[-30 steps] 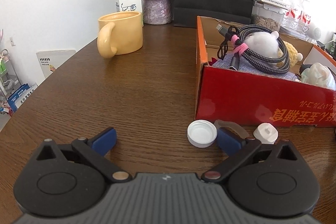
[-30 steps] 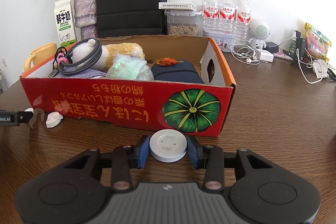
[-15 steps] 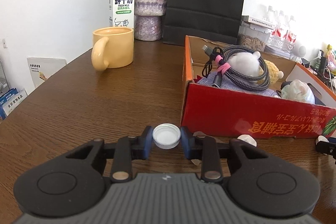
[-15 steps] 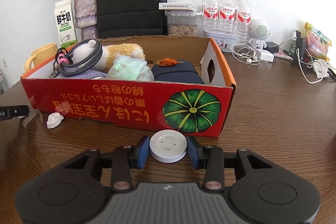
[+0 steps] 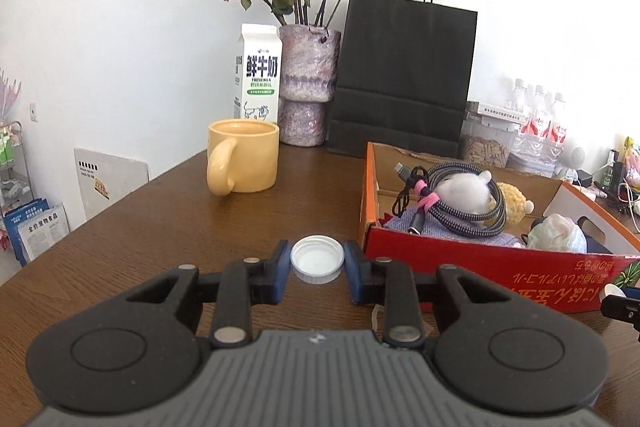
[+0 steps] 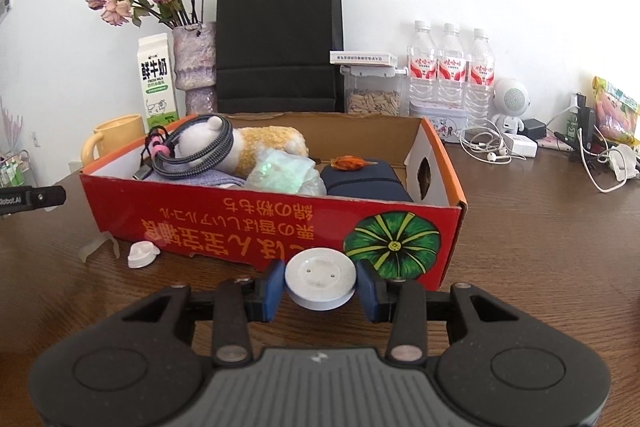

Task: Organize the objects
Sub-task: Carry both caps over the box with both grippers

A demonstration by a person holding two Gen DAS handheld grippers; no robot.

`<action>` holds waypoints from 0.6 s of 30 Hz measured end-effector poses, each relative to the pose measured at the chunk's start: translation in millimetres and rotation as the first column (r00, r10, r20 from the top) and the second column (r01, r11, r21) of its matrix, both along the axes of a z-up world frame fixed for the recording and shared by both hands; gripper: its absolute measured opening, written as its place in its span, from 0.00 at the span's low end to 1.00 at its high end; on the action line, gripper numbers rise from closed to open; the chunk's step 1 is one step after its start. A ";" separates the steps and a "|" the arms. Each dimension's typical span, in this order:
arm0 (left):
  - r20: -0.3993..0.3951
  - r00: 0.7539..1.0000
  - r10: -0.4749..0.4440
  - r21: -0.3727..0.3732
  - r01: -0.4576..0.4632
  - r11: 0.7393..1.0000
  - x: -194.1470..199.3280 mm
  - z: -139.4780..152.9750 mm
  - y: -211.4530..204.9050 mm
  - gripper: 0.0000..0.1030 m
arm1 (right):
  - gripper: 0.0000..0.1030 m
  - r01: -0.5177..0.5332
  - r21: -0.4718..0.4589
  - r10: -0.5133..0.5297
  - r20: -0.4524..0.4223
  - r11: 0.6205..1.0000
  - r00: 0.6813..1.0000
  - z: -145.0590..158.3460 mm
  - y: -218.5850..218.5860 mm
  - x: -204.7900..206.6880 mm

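Now we see our left gripper [image 5: 317, 269] pinching a white bottle cap [image 5: 317, 259] between its blue pads [image 5: 280, 267], open side up and lifted clear of the wooden table [image 5: 168, 227]. Its jaws have just been closing, and the cap sits gripped between them. Just past the left gripper's right finger stands the near corner of the red cardboard box [image 5: 480, 267], which lies to the right. Inside that box we find a coiled braided cable [image 5: 460, 203] with a pink tie wrapped around a white and yellow plush toy [image 5: 480, 191], and a crumpled plastic bag [image 5: 558, 237] beside it. Farther off on the left stands a yellow mug [image 5: 248, 155], and behind it a milk carton [image 5: 258, 75], a vase of dried roses [image 5: 308, 83] and a black paper bag [image 5: 404, 87] against the wall.

Our right gripper [image 6: 320, 287] clamps a flat white round disc [image 6: 320, 277] between its pads, just in front of the box's long red side with the green pumpkin print [image 6: 394, 245]. On the table to the left, near the box front, lie a small white stopper [image 6: 142, 254] and a clear plastic piece [image 6: 98, 245]. A dark blue pouch [image 6: 366, 181] fills the right end of the box. Behind the box stand three water bottles [image 6: 450, 67].
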State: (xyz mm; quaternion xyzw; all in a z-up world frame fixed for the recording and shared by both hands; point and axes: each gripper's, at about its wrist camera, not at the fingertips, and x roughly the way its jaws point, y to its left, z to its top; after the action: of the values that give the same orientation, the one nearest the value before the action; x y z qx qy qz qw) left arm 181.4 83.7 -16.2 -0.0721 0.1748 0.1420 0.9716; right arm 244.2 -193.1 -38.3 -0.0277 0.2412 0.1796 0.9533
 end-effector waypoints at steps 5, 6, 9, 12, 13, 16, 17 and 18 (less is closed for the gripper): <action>0.049 0.999 0.000 0.042 -0.002 0.999 -6.3 4.1 -9.5 0.28 | 0.37 -0.043 0.019 0.040 0.129 0.999 0.991 7.4 5.1 -17.5; 0.054 0.999 -0.002 0.048 -0.001 0.999 -6.7 4.8 -12.3 0.28 | 0.37 -0.049 0.020 0.045 0.155 0.999 0.987 8.8 6.5 -20.8; 0.050 0.998 -0.023 0.078 0.019 0.997 -4.2 5.5 -25.5 0.29 | 0.37 -0.044 0.024 0.038 0.210 0.999 0.977 12.7 13.0 -27.0; 0.064 0.996 -0.058 0.090 0.053 0.995 -3.0 7.4 -39.6 0.29 | 0.37 -0.045 0.033 0.036 0.250 0.998 0.968 16.4 18.6 -29.0; 0.076 0.995 -0.071 0.102 0.063 0.993 -3.5 8.8 -46.0 0.29 | 0.37 -0.045 0.035 0.035 0.259 0.998 0.965 17.5 20.1 -28.7; 0.097 0.990 -0.107 0.124 0.094 0.988 -2.0 13.3 -60.6 0.29 | 0.37 -0.045 0.049 0.030 0.280 0.998 0.959 20.3 25.6 -24.3; 0.098 0.988 -0.119 0.125 0.106 0.986 -0.5 14.5 -64.4 0.29 | 0.37 -0.043 0.052 0.026 0.287 0.998 0.957 21.1 27.7 -22.4; 0.098 0.987 -0.128 0.128 0.115 0.985 1.1 15.4 -68.0 0.29 | 0.37 -0.039 0.054 0.022 0.294 0.998 0.956 21.8 29.7 -20.3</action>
State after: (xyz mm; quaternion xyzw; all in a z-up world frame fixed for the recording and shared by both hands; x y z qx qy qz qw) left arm 182.5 15.7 -0.8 -0.0093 0.1181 0.0888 0.9890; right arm 223.8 -163.4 -16.5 -0.0297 0.0913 0.1951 0.9761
